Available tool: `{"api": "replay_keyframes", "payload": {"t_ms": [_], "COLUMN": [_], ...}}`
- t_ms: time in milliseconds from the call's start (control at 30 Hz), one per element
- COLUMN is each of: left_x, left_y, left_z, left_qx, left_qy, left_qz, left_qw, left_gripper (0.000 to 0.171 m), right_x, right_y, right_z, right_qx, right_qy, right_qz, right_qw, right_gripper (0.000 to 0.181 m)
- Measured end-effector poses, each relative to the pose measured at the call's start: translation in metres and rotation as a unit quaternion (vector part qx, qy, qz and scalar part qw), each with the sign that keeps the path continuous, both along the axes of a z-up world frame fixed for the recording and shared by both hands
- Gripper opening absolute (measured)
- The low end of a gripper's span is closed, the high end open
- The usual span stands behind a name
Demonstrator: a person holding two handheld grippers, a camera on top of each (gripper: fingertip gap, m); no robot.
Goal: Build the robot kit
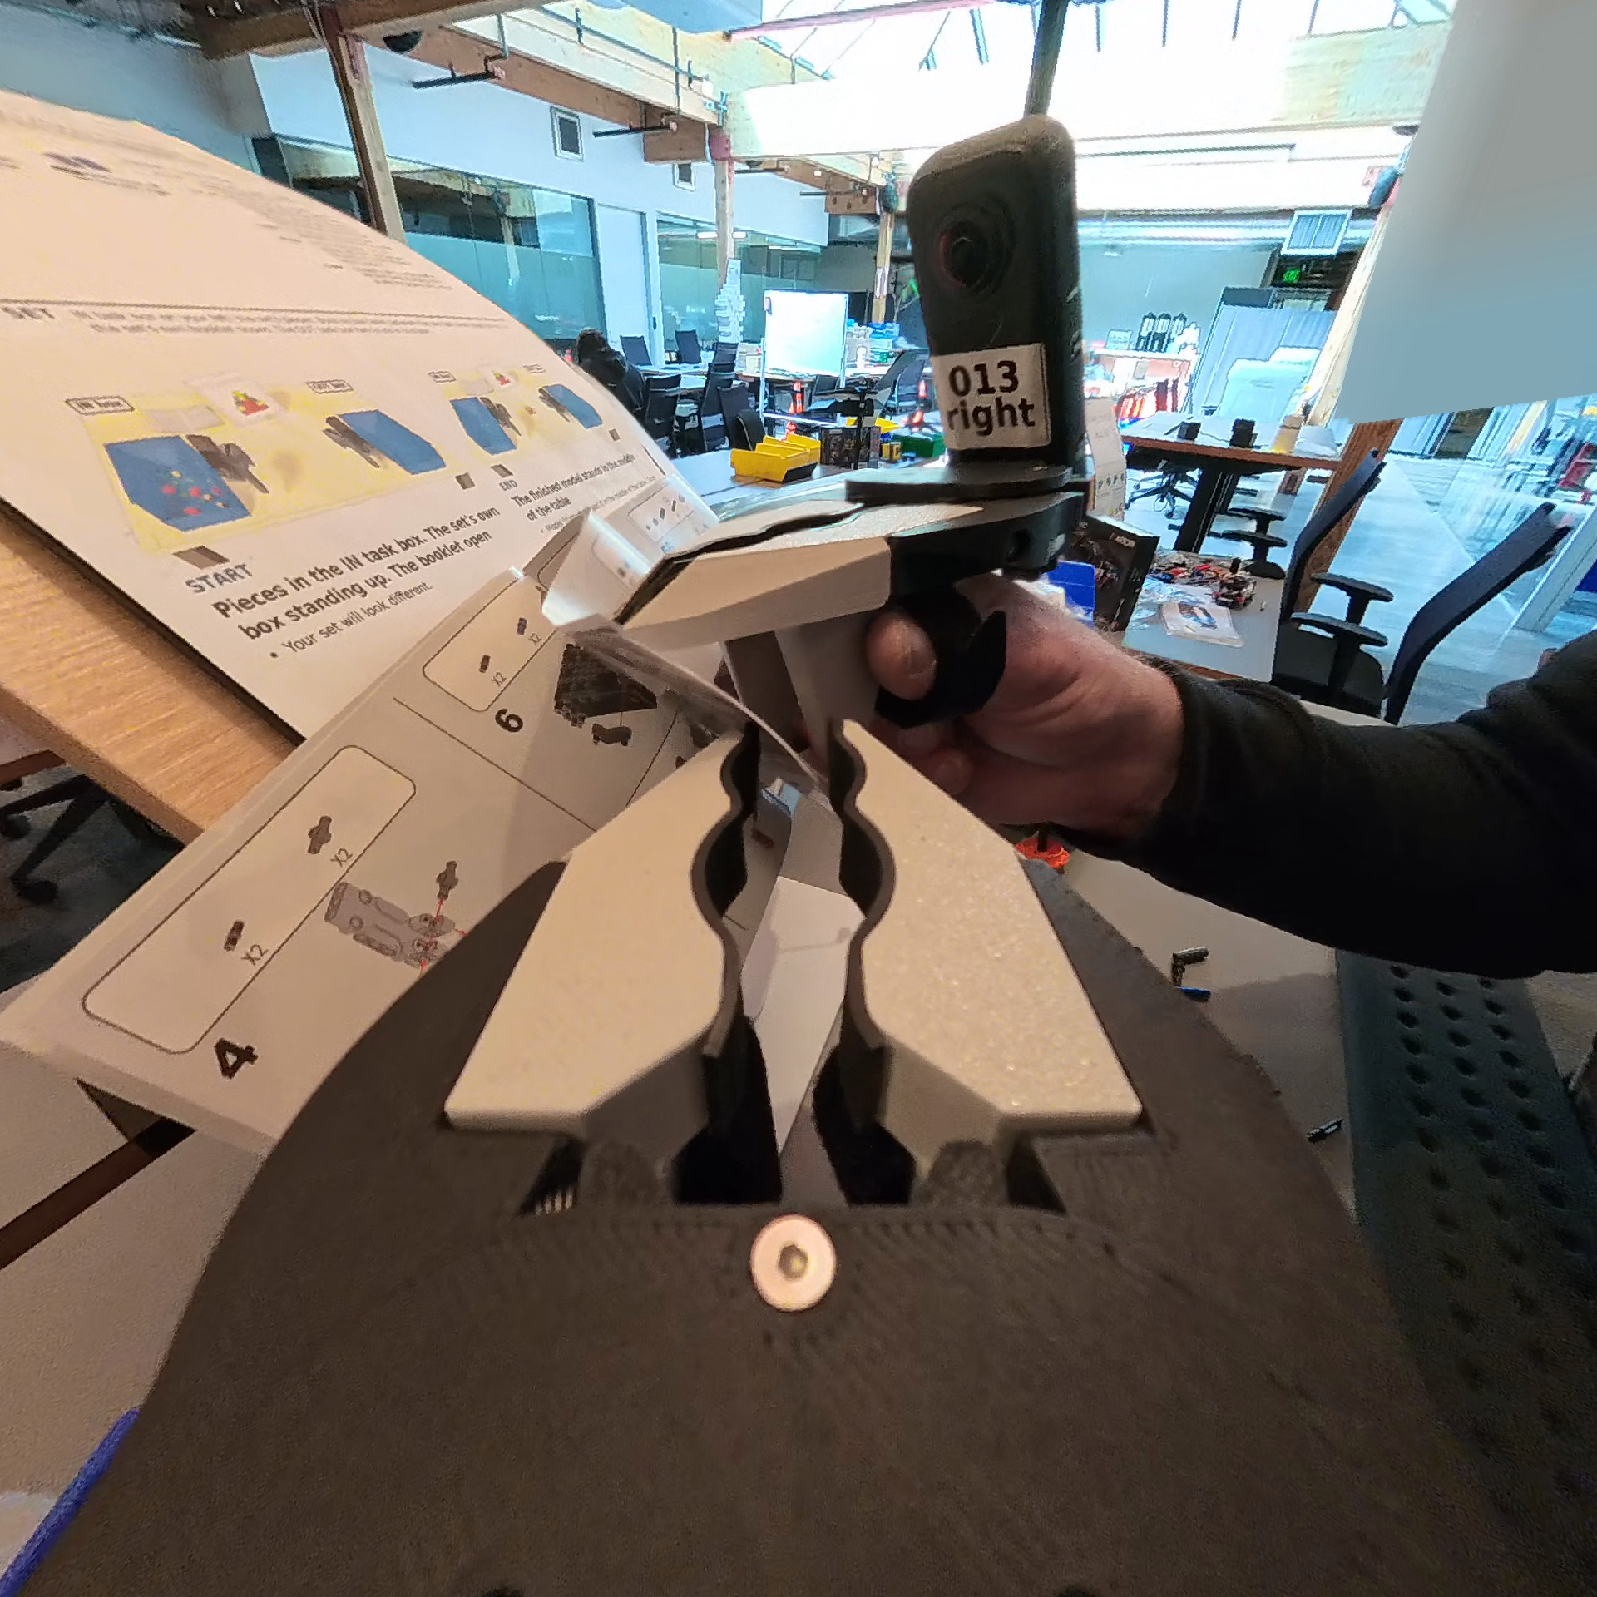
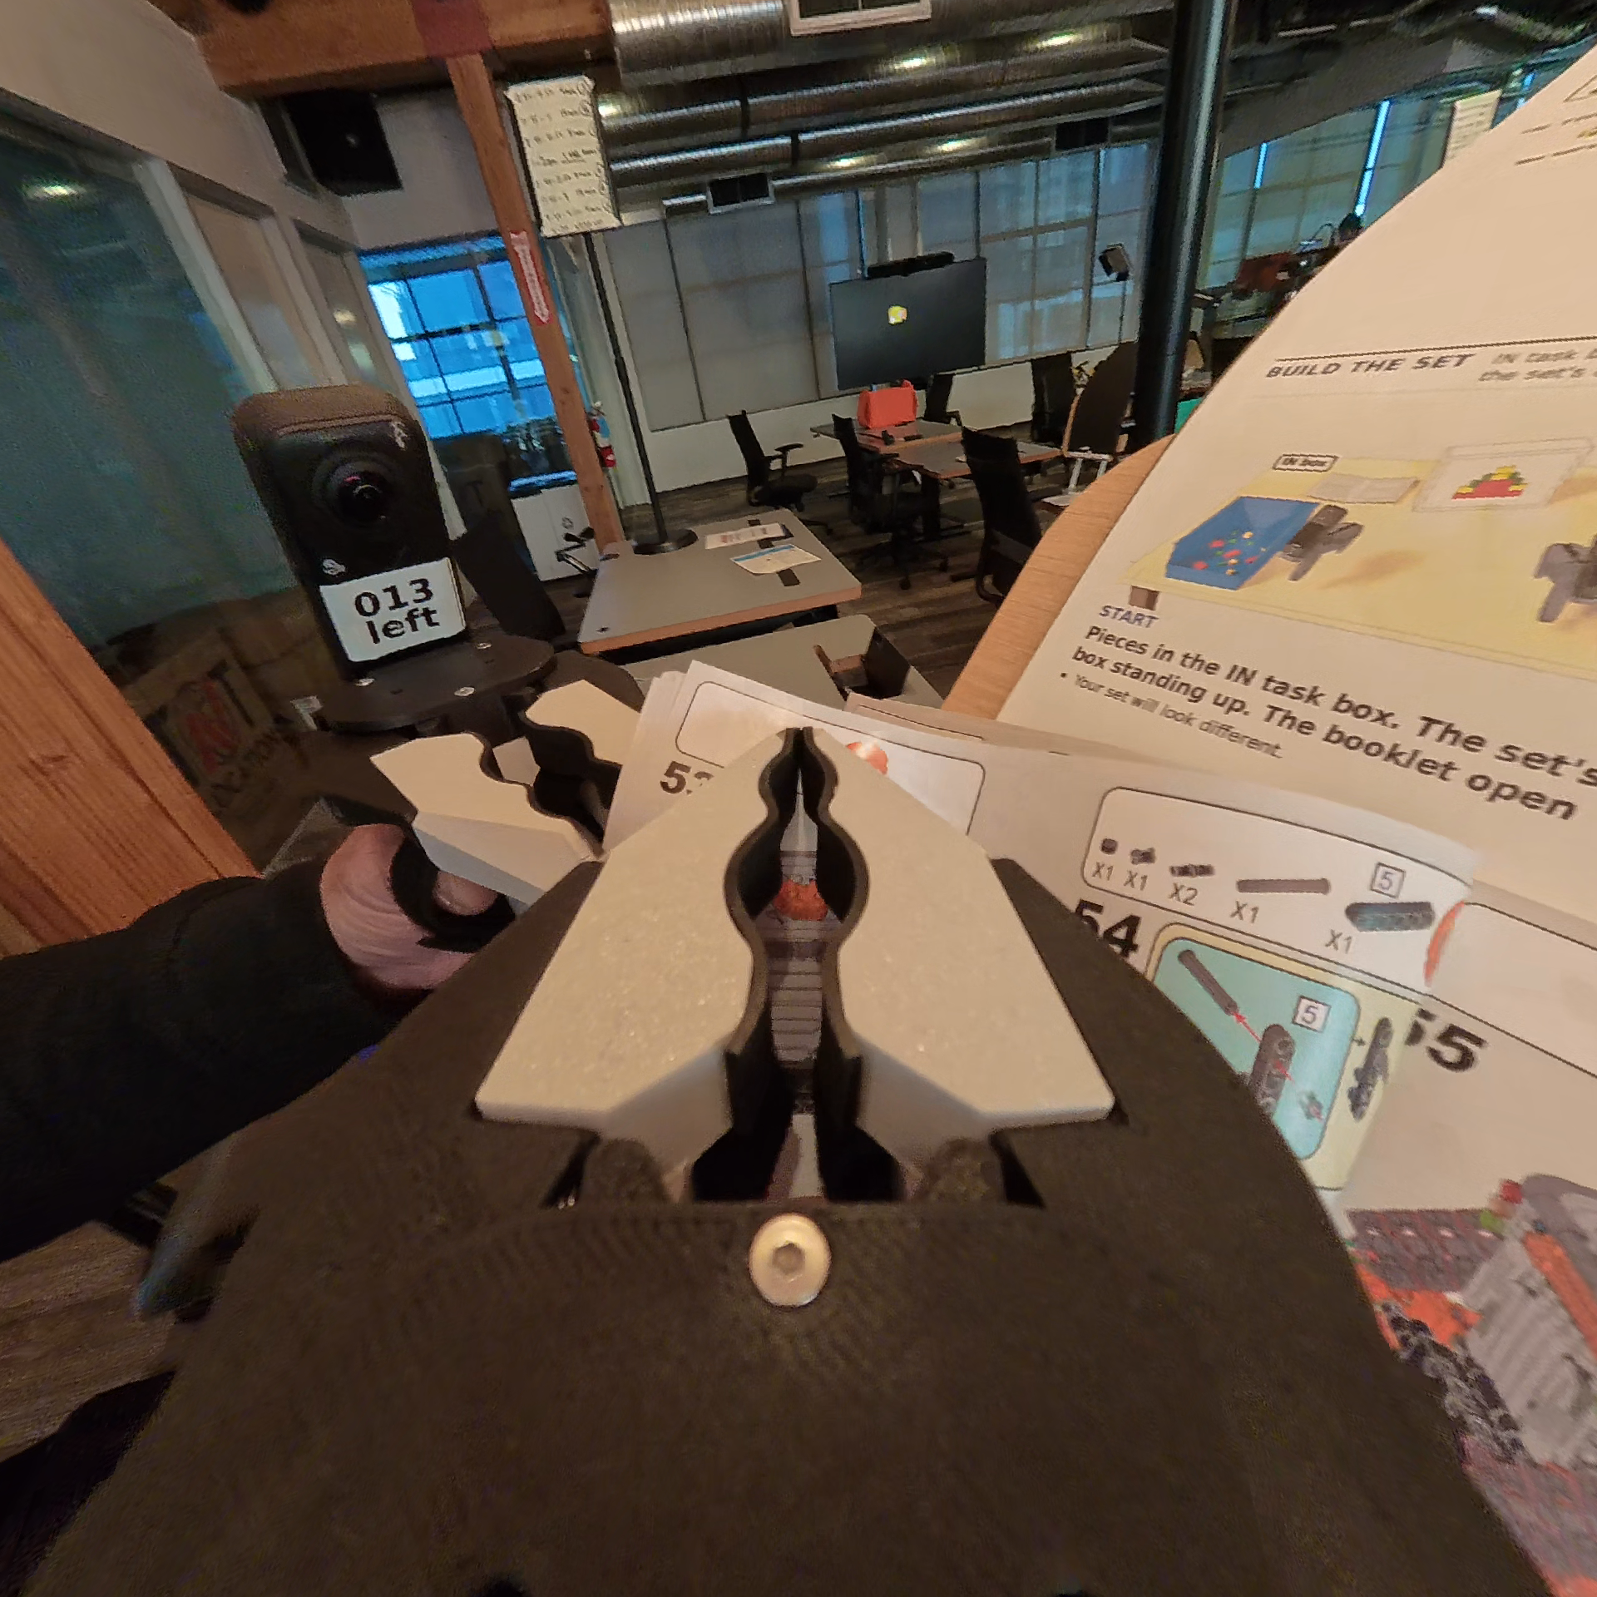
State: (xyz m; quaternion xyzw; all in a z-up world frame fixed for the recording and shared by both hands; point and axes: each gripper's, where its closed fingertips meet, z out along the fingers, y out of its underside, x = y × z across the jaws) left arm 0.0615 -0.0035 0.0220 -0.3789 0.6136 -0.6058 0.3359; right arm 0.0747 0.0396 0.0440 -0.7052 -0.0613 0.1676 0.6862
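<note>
Two grippers, both mine, at one booklet (image 2: 1227, 873). Right gripper (image 2: 799, 745) clenched on booklet page, tips nearly meeting over paper edge. Left gripper (image 1: 791, 734) slightly parted, curled page (image 1: 778, 812) between fingers, grip on it unclear. Booklet held above table (image 1: 1253, 1028), instruction sheet (image 1: 259, 415) behind. Farther off: desks, office chairs (image 2: 1002, 510).

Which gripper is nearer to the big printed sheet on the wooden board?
Right. The right gripper, shut on booklet pages, is just below the printed sheet. The left gripper is farther off, open around a loose page.
</note>
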Motion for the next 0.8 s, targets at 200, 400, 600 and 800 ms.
{"api": "replay_keyframes", "payload": {"t_ms": [200,400,600,800], "left_x": [0.000,-0.002,0.002,0.008], "left_y": [-0.001,-0.001,0.000,-0.007], "left_z": [0.000,0.006,0.009,0.019], "left_qx": [-0.048,-0.097,-0.126,-0.166], "left_qy": [0.000,-0.008,-0.005,-0.007], "left_qz": [-0.025,-0.053,-0.061,-0.080], "left_qw": [0.999,0.994,0.990,0.983], "left_gripper": [0.011,0.004,0.000,0.000], "right_x": [0.012,0.035,0.047,-0.005], "right_y": [-0.003,-0.011,-0.030,-0.078], "right_z": [-0.003,-0.010,-0.009,-0.017], "right_qx": [-0.012,-0.040,-0.044,-0.026], "right_qy": [-0.011,-0.039,-0.118,-0.225], "right_qz": [-0.026,-0.071,-0.104,-0.008], "right_qw": [1.000,0.996,0.987,0.974], "right_gripper": [0.000,0.000,0.002,0.040]}}
